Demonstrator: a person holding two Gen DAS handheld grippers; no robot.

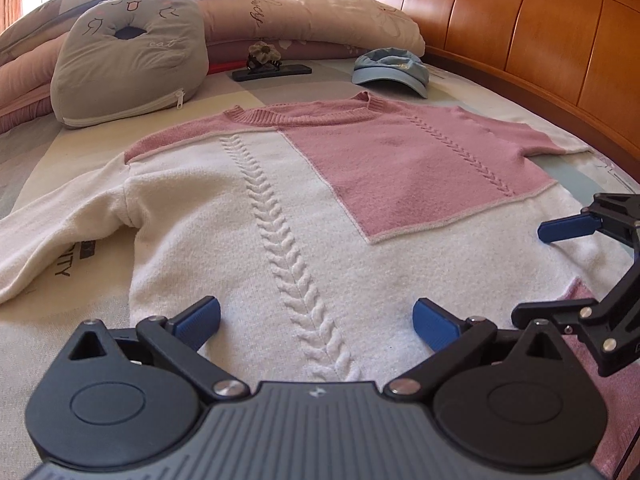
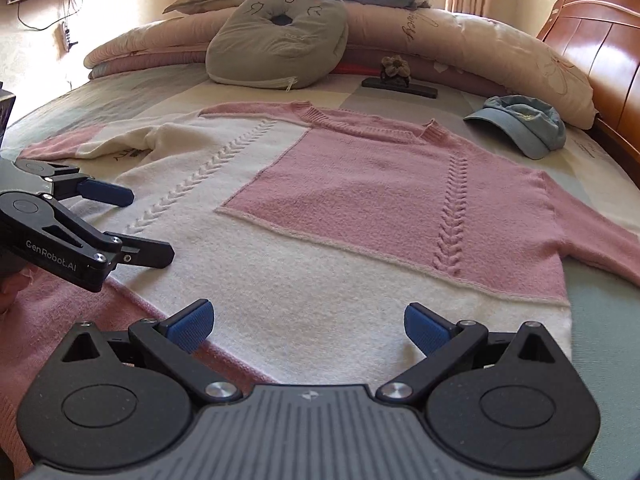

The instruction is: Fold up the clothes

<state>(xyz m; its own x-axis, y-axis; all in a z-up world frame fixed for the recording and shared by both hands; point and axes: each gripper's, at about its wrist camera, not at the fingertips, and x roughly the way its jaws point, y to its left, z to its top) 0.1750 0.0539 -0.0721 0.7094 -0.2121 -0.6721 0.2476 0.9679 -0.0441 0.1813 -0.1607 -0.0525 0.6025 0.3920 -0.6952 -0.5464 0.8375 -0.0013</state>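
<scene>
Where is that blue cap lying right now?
The blue cap lies on the bed at the far right in both views, just beyond the sweater and its pink shoulder, near the wooden headboard and the long pink pillow.

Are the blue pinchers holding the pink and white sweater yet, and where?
No. The left gripper and the right gripper are both open above the sweater, near its bottom hem, with nothing between their fingers.

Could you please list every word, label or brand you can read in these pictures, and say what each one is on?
"GenRobot.AI": on the side of the left claw.
"cat": stitched on the grey ring cushion.
Script lettering on the pink quilt: cannot be read.
Dark print on the bed sheet beside the sweater: partly hidden.
Marking on the blue cap: too small.
</scene>
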